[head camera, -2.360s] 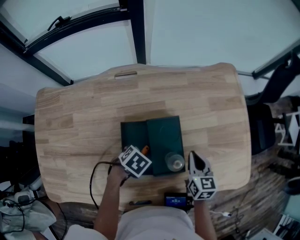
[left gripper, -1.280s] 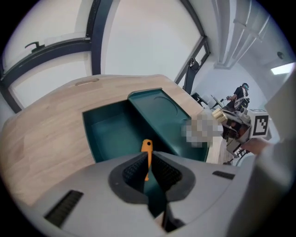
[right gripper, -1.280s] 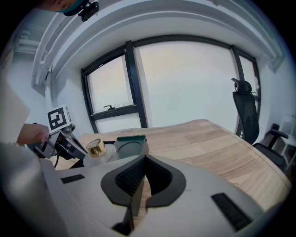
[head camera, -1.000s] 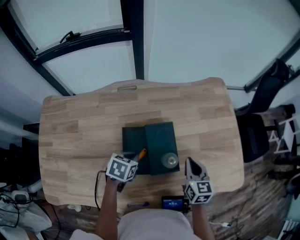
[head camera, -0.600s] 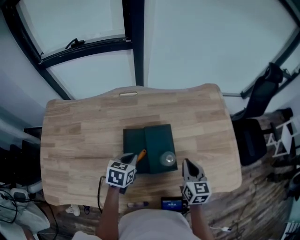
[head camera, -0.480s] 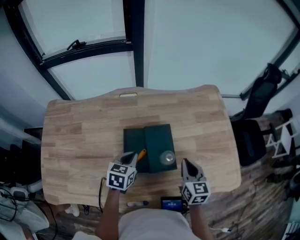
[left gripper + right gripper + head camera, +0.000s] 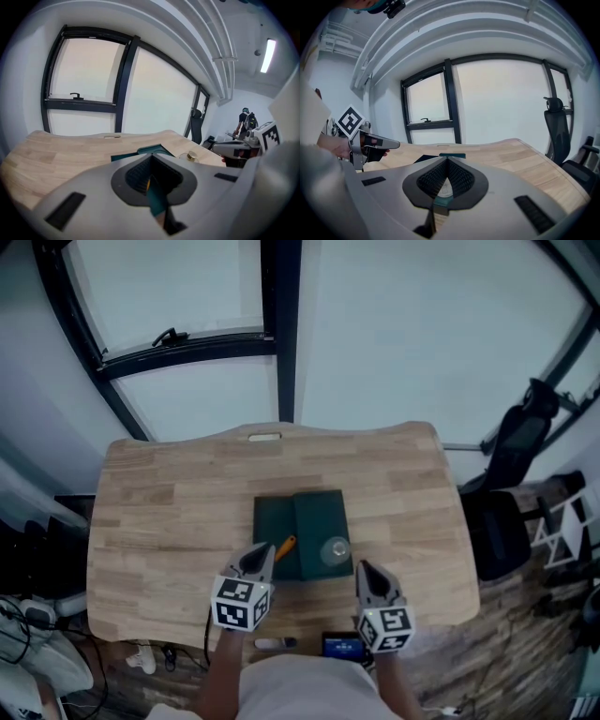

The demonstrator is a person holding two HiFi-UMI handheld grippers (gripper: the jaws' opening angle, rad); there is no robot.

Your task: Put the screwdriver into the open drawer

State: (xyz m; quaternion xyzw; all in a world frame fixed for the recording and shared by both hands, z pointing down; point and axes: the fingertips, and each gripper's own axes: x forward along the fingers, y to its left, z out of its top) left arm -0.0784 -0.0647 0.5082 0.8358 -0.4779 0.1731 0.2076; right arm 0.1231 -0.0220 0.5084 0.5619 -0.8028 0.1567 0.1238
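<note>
A dark green box (image 7: 320, 529) stands mid-table with its open drawer (image 7: 270, 532) at its left side. The orange-handled screwdriver (image 7: 284, 547) lies slanted at the drawer's near right corner, against the box. My left gripper (image 7: 261, 560) hovers just short of it, shut and empty. My right gripper (image 7: 364, 576) is shut and empty near the box's near right corner. In the left gripper view the jaws (image 7: 151, 157) meet, with the box (image 7: 152, 150) beyond. In the right gripper view the jaws (image 7: 447, 159) meet too, and the box (image 7: 451, 155) lies ahead.
A clear round container (image 7: 335, 550) stands on the box's near right part. A small device with a blue screen (image 7: 342, 646), a pen-like stick (image 7: 270, 643) and a black cable (image 7: 208, 634) lie at the table's near edge. An office chair (image 7: 511, 442) stands at the right.
Both grippers have risen and drawn back toward the table's near edge. The left one has come off the screwdriver, which stays at the drawer. The head view has tilted up.
</note>
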